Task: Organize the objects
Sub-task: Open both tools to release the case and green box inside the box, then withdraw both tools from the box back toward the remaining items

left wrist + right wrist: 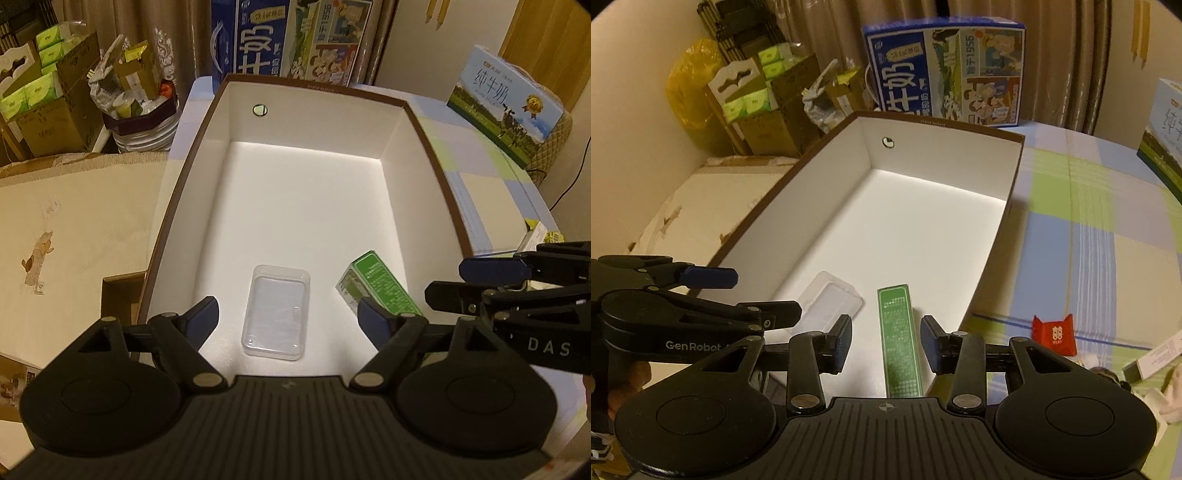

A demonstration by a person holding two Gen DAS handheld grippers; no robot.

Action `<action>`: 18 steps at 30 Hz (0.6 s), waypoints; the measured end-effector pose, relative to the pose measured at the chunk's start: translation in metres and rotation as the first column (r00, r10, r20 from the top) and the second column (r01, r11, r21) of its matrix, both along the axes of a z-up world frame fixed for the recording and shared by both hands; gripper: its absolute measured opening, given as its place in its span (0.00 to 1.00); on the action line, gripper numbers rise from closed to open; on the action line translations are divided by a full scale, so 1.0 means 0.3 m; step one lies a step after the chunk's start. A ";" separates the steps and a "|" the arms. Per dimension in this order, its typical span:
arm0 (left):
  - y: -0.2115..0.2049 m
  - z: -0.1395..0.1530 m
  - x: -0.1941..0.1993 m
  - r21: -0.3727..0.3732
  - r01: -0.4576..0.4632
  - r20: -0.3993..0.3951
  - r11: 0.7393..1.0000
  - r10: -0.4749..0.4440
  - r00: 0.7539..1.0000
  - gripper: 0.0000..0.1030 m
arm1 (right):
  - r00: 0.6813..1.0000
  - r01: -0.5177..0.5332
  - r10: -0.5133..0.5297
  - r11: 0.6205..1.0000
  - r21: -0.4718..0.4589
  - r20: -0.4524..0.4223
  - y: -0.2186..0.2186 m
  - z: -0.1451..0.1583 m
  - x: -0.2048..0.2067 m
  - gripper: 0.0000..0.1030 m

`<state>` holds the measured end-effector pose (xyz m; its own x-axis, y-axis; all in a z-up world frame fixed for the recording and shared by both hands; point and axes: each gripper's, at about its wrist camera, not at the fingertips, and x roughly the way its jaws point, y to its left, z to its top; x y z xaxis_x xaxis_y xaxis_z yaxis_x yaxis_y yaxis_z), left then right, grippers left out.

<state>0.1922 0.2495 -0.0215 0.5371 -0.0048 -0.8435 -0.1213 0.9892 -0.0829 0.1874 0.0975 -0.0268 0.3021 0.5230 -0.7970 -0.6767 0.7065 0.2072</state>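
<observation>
Green carton: lies flat on the floor of the white box, at its near end, directly below my right gripper. It is long and narrow; I judge it light, stiff cardboard that could dent under hard pressure.
Green carton grip: take it across the two long sides near mid-length; the printed faces look smooth, so a firm pinch is advised.
Clear tray: lies flat just left of the carton, below my left gripper. I judge it thin, light, flexible plastic, slippery and prone to buckle.
Clear tray grip: across the short width, at the rim.
Right gripper state: fingers apart, clear of the carton on both sides, nothing held.
Left gripper state: fingers wide apart, tray between them but untouched.
Remaining items: red packet on the checked cloth, outside the box.
</observation>
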 end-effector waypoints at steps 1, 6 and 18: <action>-0.005 0.006 -0.006 0.001 0.000 0.004 1.000 0.000 1.000 0.77 | 1.000 0.000 0.000 1.000 0.007 0.000 -0.009 0.006 -0.006 0.38; -0.035 0.037 -0.042 0.012 -0.015 0.018 1.000 0.014 1.000 0.77 | 1.000 -0.016 0.016 0.999 0.040 -0.003 -0.058 0.029 -0.027 0.38; -0.203 0.108 -0.164 0.012 -0.074 0.052 0.997 0.073 0.996 0.77 | 0.998 -0.041 0.044 0.993 0.108 -0.033 -0.312 0.072 -0.064 0.38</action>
<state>0.1428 0.1886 0.0110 0.5781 0.0478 -0.8146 -0.1898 0.9788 -0.0772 0.1681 0.0039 -0.0051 0.2505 0.6176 -0.7455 -0.6965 0.6498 0.3043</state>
